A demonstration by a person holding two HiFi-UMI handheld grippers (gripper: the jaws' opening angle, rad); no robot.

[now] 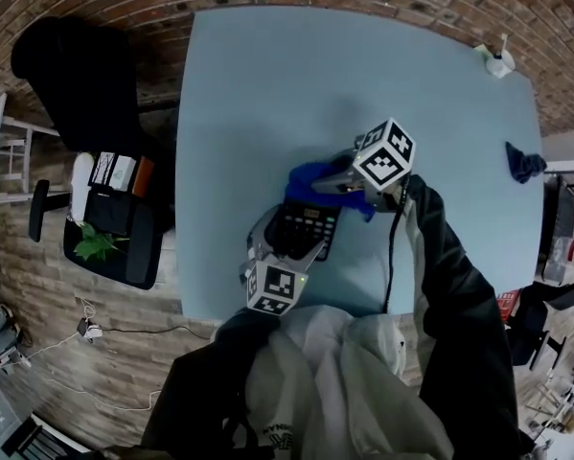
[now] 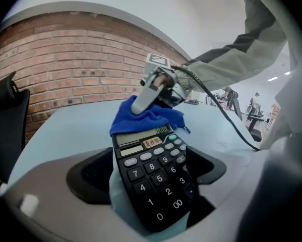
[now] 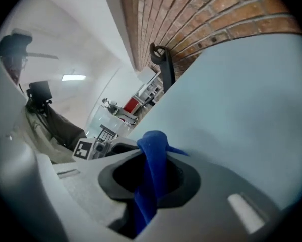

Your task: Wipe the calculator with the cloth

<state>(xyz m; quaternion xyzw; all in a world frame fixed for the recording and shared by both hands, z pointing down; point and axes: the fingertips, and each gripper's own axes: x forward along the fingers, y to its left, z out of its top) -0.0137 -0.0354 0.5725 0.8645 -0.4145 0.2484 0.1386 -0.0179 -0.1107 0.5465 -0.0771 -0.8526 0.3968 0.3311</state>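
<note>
Mid-frame, the left gripper (image 1: 287, 255) clamps the calculator (image 2: 153, 178) while the right gripper (image 1: 347, 186) pinches the blue cloth (image 2: 148, 119) against its top edge.

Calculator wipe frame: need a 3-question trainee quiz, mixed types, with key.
1. True or false: the left tongs grip the calculator.
2. The blue cloth is held by: A) right tongs, B) left tongs, C) nothing.
3. Which end of the calculator does the cloth meet?
Key: 1 true; 2 A; 3 the display end.
</note>
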